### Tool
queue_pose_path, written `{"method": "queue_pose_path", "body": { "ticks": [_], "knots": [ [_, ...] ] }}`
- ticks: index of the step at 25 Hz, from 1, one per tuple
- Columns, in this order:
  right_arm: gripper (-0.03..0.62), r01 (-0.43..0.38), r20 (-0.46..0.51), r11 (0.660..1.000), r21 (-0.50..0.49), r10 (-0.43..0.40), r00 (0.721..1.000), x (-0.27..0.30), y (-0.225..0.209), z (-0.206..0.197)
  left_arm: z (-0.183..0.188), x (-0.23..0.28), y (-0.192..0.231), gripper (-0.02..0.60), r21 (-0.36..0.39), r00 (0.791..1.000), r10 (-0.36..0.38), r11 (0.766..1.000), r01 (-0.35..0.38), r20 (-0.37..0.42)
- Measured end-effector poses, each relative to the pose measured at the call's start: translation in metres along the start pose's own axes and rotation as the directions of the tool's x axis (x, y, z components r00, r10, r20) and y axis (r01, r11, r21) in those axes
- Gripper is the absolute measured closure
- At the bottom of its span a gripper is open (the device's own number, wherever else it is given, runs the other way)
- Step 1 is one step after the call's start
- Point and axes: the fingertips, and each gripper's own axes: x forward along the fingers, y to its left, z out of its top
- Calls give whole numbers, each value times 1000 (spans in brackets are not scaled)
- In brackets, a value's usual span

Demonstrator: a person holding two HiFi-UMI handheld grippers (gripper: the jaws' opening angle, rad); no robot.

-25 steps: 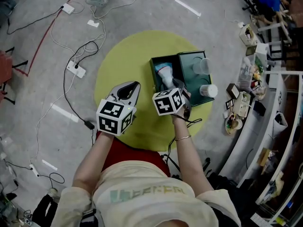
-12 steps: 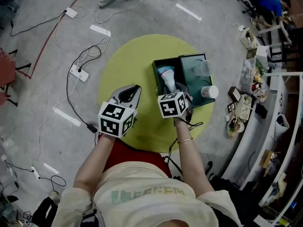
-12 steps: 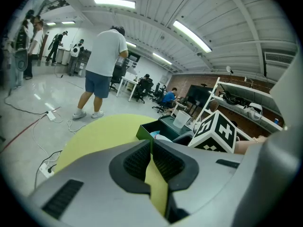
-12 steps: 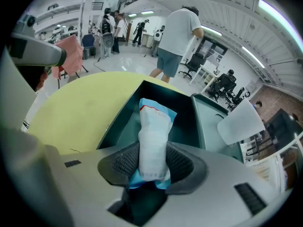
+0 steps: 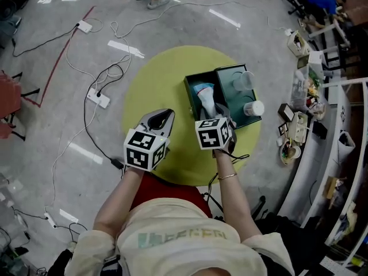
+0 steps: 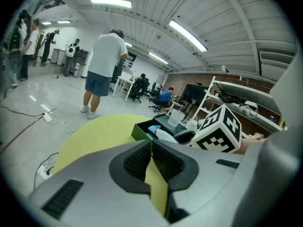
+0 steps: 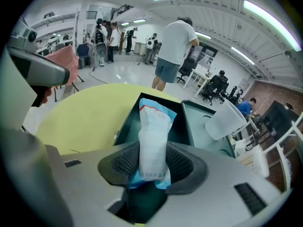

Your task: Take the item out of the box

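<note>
Below, open green box [image 5: 188,96] on round yellow-green table [image 5: 155,79], grey floor [image 5: 52,125] around.

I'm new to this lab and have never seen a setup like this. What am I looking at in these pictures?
There is no robot here: a person holds a hand-operated claw in each hand. The head view comes from a camera on their head, looking down. The two gripper views come from cameras riding on each claw.

On the round yellow surface stands an open dark green box. Its lid lies beside it with two clear cups.

The left claw is shut and empty, over the yellow surface. The right claw has just been closing its jaws and now grips a white and blue packet over the box.
</note>
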Motion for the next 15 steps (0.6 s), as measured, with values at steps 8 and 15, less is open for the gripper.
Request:
{"method": "queue_pose_path", "body": {
  "ticks": [8, 15],
  "knots": [
    [398, 10, 57, 997, 74, -14, 998, -29, 1, 8, 0, -10, -7, 551, 15, 1000, -27, 1000, 27, -6],
    [398, -8, 104, 989, 145, -7, 995, -52, 7, 9, 1, -16, -13, 551, 38, 999, -53, 998, 53, -6]
  ]
}}
